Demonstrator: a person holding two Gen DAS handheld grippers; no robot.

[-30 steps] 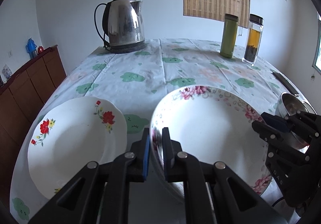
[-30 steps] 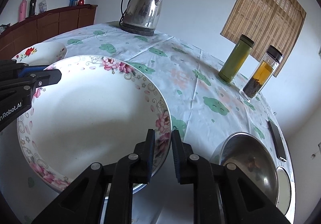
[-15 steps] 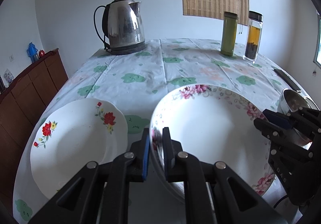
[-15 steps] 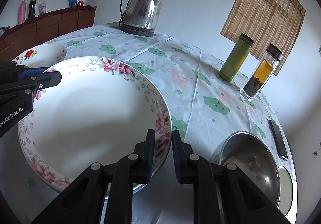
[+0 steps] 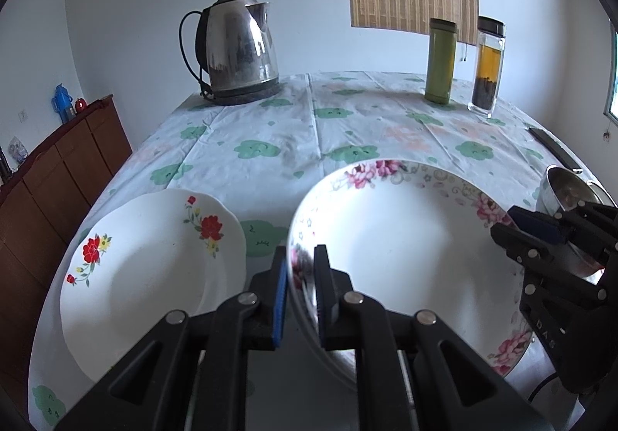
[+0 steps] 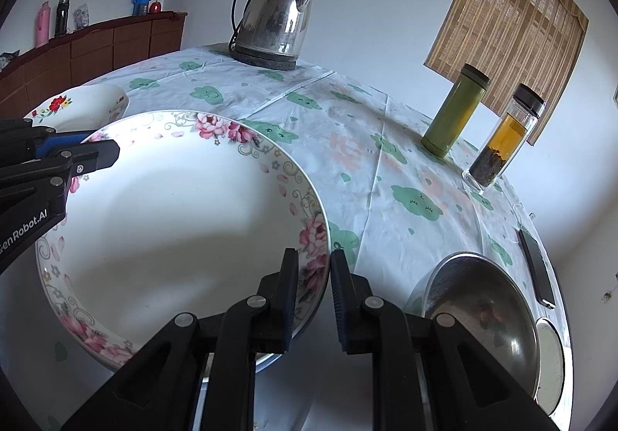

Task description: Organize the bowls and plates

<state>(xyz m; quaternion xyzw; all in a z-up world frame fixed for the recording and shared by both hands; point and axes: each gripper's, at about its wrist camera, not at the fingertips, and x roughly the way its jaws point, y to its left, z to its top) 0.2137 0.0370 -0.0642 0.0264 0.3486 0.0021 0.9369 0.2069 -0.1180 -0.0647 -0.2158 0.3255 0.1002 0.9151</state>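
Left gripper (image 5: 300, 290) clamped on the near-left rim of the pink-flowered bowl (image 5: 405, 237); right gripper (image 6: 313, 290) clamped on its opposite rim, both angled downward.

Premises are presenting as a home dining room. A table (image 5: 270, 145) is wearing a cloud-print cloth and carrying an electric kettle (image 5: 237, 52), a green flask (image 5: 440, 62) and a glass tea bottle (image 5: 487, 67). A wooden sideboard (image 6: 96, 44) is standing along the wall with thermos flasks (image 6: 42, 23) on top, and a bamboo blind (image 6: 513, 29) is hanging on the white wall.
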